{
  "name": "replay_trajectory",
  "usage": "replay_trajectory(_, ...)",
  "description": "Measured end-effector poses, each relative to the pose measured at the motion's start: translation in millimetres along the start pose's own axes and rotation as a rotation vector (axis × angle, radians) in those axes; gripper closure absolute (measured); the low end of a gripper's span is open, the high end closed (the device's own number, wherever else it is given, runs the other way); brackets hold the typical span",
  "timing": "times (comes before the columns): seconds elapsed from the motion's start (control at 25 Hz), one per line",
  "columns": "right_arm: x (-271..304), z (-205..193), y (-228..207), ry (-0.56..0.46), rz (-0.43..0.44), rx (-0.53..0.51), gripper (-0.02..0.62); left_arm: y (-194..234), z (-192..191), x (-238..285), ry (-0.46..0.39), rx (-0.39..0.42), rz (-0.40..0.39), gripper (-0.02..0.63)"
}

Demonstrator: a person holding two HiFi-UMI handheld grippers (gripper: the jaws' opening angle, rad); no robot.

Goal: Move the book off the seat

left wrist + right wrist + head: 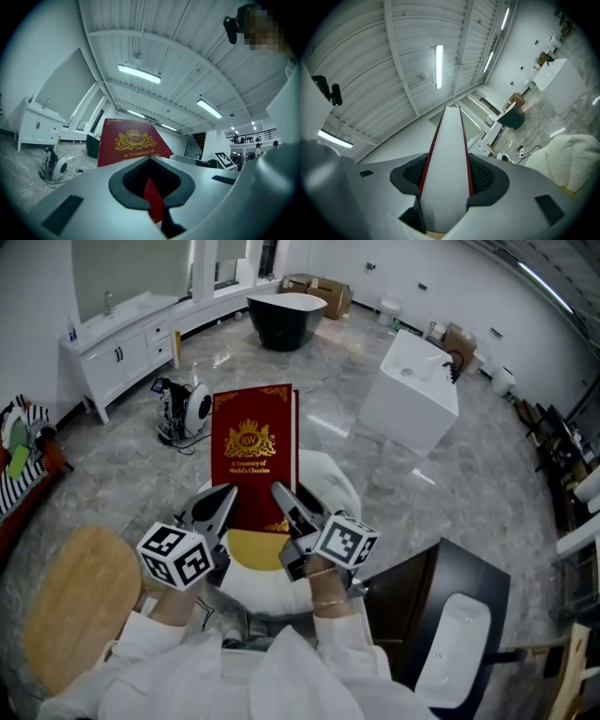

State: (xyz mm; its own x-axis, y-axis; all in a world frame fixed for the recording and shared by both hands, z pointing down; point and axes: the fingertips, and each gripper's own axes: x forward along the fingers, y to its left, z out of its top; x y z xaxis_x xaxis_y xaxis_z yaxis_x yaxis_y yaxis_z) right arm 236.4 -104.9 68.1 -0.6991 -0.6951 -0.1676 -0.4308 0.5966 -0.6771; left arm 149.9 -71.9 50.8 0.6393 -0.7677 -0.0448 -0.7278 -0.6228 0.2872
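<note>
A thick red book (253, 460) with a gold crest on its cover hangs flat above the white padded seat (339, 486), held at its near end by both grippers. The left gripper (219, 510) is shut on the near left edge; in the left gripper view a red sliver of the book (129, 140) sits between the dark pads (125, 180). The right gripper (292, 512) is shut on the near right edge. In the right gripper view the book's white page edge (447, 154) runs straight out between the jaws. A yellow patch (255, 549) shows on the seat below.
A white cube-shaped block (410, 390) stands on the marble floor to the right. A black bathtub (286, 317) is at the back, a white vanity (117, 348) at the left. A white device with cables (183, 409) lies beyond the seat. A round wooden top (80, 601) is near left.
</note>
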Motion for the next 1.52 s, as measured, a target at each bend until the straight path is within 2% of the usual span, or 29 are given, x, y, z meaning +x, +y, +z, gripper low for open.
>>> replay_trajectory(0.08,-1.1,-0.7,3.6,-0.001,-0.005,-0.024,0.344,-2.5,0.0,-3.2,-0.002,0.002,-0.023,0.600)
replay_trajectory(0.24,-11.2,4.8,8.3,-0.010,0.020,-0.074,0.344,-9.0,-7.5,-4.8,0.011,0.063,-0.019,0.600)
replay_trajectory(0.44,-10.9,18.9,13.8,0.007,0.037,-0.093,0.344,-15.8,0.8,2.8,0.008,0.066,-0.011,0.600)
replay_trajectory(0.68,-5.1,19.4,9.9,0.050,0.086,-0.050,0.344,-6.5,1.1,2.4,0.003,0.062,0.058,0.600)
replay_trajectory(0.88,24.8,21.4,31.3,0.123,0.145,-0.025,0.344,14.0,29.4,-18.1,-0.024,0.035,0.169,0.600)
replay_trajectory(1.24,82.3,-40.5,64.2,0.266,0.284,0.038,0.344,63.7,39.4,-92.7,-0.086,0.014,0.391,0.600)
replay_trajectory(1.32,97.6,-67.3,77.5,0.300,0.317,0.056,0.344,80.7,38.8,-122.1,-0.097,0.011,0.444,0.600)
replay_trajectory(1.44,121.0,-132.7,104.6,0.352,0.361,0.057,0.344,114.4,26.6,-191.9,-0.118,0.006,0.525,0.600)
replay_trajectory(1.52,124.4,-153.8,117.9,0.377,0.393,0.063,0.344,119.2,20.4,-220.9,-0.127,0.002,0.577,0.600)
